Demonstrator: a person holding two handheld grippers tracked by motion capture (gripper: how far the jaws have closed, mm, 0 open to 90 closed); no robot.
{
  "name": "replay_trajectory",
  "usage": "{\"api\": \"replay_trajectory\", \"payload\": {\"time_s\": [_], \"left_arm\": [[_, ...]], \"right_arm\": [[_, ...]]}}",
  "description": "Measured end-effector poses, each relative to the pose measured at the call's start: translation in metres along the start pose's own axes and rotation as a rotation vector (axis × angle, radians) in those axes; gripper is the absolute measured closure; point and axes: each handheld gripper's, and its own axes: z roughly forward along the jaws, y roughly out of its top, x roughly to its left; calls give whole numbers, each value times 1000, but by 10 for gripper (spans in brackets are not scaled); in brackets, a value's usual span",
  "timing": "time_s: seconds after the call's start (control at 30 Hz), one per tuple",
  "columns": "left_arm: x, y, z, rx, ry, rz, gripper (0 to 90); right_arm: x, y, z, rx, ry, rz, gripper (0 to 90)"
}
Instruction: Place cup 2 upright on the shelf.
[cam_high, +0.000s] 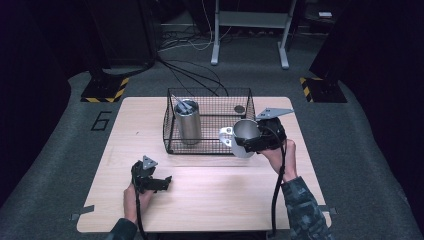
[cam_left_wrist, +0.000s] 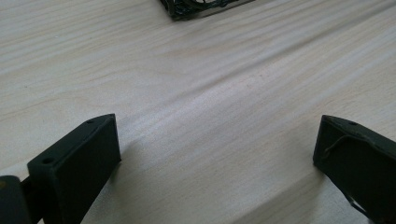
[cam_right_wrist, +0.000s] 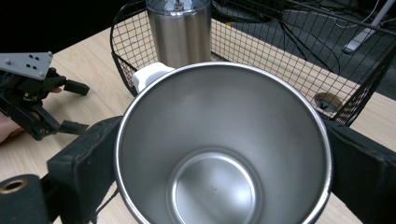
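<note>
One smooth steel cup (cam_right_wrist: 223, 154) pinched by right gripper (cam_right_wrist: 224, 163), left gripper (cam_left_wrist: 217, 149) spread – wire basket (cam_high: 172, 120) near.

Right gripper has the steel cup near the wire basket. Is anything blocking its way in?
Only the basket's near wall stands between it and the cup, held in the right gripper. A tumbler fills the left; the right has just a small disc.
</note>
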Motion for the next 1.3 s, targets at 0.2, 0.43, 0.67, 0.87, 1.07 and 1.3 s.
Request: {"api": "replay_trajectory", "payload": {"time_s": [0.2, 0.43, 0.67, 0.87, 1.07, 1.3], "left_arm": [[0, 0, 0, 4, 0, 6, 4], [0, 0, 0, 1, 0, 2, 4], [0, 0, 0, 0, 0, 1, 4], [0, 0, 0, 0, 0, -1, 4], [0, 0, 0, 8, -5, 12, 4], [0, 0, 0, 8, -7, 7, 4]], "right_arm": [[-1, 10, 0, -8, -3, -3, 56], [-1, 20, 1, -10, -11, -26, 56], [-4, 28, 5, -4, -19, -44, 56], [-6, 35, 6, 0, -28, -34, 56], [-8, 43, 10, -1, -35, -36, 56], [-9, 49, 16, -2, -40, -36, 56]]}}
